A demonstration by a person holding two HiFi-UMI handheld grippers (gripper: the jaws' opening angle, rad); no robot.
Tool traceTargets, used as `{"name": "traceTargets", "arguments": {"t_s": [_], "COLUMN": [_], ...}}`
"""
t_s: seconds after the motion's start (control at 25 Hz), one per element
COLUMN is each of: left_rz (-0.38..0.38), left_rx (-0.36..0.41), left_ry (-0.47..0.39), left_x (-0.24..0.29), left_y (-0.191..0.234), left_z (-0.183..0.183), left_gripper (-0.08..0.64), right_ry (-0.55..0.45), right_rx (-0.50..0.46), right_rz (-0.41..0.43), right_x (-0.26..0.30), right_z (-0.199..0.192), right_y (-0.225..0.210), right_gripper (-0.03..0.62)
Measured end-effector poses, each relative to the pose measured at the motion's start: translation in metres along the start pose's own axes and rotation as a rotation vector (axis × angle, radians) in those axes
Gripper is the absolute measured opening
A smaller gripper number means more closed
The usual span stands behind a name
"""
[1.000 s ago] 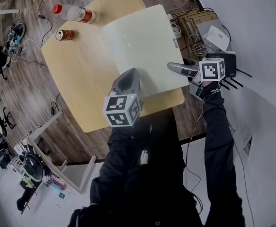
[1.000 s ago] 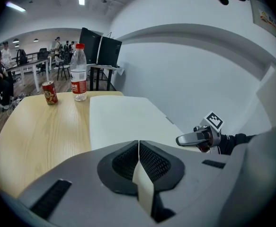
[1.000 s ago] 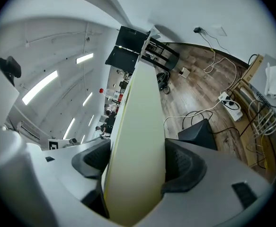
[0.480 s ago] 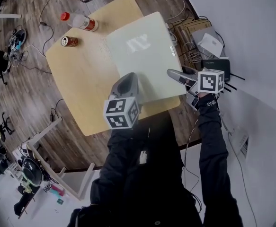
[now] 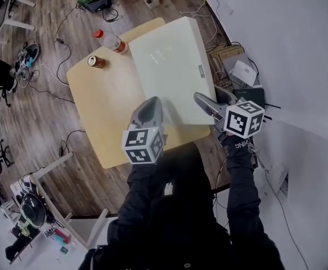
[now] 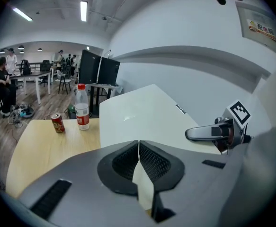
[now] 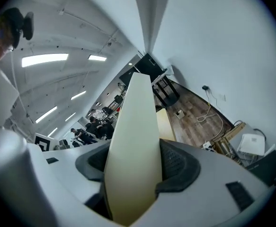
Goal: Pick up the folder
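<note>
Folder point(image 5: 169, 66) held raised over the worktop point(image 5: 102, 111).
The left gripper point(image 5: 151, 107) pinches its near edge, and the right gripper point(image 5: 204, 101) is closing its jaws on the side edge; the pickup looks essentially done.

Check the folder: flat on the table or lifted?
Lifted: folder slopes above the table, left gripper clamped on it, right gripper closing its jaws on it.

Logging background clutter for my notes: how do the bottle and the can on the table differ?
The bottle is taller than the can. The bottle is clear with a red cap and label; the can is opaque and mostly red. Both stand upright side by side on the table.
</note>
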State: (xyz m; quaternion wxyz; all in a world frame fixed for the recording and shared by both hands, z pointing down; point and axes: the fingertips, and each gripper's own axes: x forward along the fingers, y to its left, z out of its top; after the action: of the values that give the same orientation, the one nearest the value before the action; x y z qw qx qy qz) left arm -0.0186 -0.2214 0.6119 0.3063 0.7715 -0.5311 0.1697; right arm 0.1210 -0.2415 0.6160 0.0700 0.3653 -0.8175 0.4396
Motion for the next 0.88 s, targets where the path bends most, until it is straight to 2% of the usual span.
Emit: {"name": "traceTargets", "arguments": {"t_s": [0.16,0.36,0.88], "left_rz": [0.003,0.010,0.021], "left_rx": [0.012,0.029,0.089], "left_ry": [-0.071,-0.149,-0.365], "left_x": [-0.031,-0.070,-0.168], "left_y": [-0.004,-0.005,-0.004], "left_z": [0.034,0.071,0.172], "left_gripper": [0.035,0.035,0.035], "right_ry": [-0.066,-0.142,-0.340], "right_rx": [-0.134,-0.271,-0.487], "right_rz": [-0.076,-0.124,-0.160], "right_x": [-0.015,-0.031,-0.072], "right_z": [0.029,0.053,0.110], "right_y": [0.044,0.107,0.246], "right_gripper": [0.291,0.291,0.293]}}
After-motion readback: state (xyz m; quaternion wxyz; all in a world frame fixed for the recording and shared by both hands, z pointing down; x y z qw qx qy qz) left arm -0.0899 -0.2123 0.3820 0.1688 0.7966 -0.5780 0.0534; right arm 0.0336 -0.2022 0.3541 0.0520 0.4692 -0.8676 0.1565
